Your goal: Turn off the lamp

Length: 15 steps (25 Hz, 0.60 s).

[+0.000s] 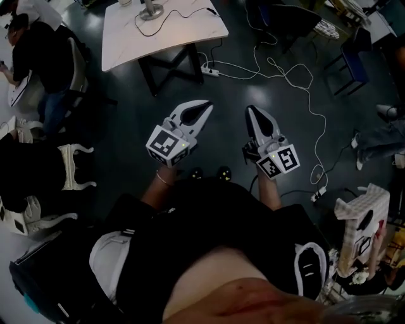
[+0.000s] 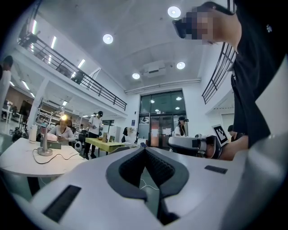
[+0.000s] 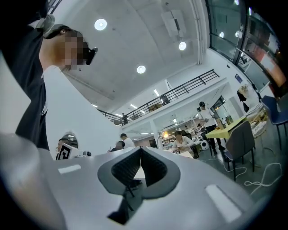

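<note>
The lamp (image 1: 150,11) stands on a white table (image 1: 190,35) at the top of the head view, its cord trailing across the tabletop. In the left gripper view the lamp's round base (image 2: 44,152) sits on that table at the far left, and its head (image 2: 64,117) glows. The lit lamp head (image 3: 165,134) also shows far off in the right gripper view. My left gripper (image 1: 206,108) and right gripper (image 1: 251,111) hang side by side over the dark floor, well short of the table. Both are shut with nothing between the jaws.
A power strip (image 1: 211,71) and white cables (image 1: 297,82) lie on the floor between me and the table. A person (image 1: 38,57) sits at the left. A dark chair (image 1: 285,25) stands at the upper right. More people and a yellow-green table (image 2: 103,144) are farther off.
</note>
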Motion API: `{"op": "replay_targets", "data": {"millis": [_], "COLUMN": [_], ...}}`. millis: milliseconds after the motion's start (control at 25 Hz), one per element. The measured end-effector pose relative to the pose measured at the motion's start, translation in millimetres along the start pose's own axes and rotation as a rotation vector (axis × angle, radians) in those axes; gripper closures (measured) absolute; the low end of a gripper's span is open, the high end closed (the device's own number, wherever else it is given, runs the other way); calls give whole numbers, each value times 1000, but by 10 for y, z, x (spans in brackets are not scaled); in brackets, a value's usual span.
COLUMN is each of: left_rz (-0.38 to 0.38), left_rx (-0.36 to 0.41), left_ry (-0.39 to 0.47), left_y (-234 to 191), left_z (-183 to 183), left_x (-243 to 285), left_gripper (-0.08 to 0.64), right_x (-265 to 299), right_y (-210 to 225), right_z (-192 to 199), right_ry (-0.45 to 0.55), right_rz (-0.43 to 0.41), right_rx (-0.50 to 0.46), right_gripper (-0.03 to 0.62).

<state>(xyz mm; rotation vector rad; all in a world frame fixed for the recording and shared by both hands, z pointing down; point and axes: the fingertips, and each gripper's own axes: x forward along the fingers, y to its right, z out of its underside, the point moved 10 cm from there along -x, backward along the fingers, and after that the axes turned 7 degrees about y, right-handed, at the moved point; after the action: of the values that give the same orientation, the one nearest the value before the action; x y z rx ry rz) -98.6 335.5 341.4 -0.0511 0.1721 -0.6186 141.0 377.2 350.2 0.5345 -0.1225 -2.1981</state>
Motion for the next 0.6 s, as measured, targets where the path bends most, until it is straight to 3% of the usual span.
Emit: {"op": "replay_targets", "data": {"millis": [440, 600], "left_rz": [-157, -147], "left_rx": [18, 55], "left_ry": [-22, -30], "left_y": [63, 216], "left_z": [46, 64], "left_x": [89, 256], "left_gripper": [554, 554], "right_x": [56, -29], "right_y": [401, 576], "right_z": [61, -8], "right_ry": [-14, -1], "right_rz": [-109, -119], "right_rx": [96, 114], "right_gripper": [597, 597]}}
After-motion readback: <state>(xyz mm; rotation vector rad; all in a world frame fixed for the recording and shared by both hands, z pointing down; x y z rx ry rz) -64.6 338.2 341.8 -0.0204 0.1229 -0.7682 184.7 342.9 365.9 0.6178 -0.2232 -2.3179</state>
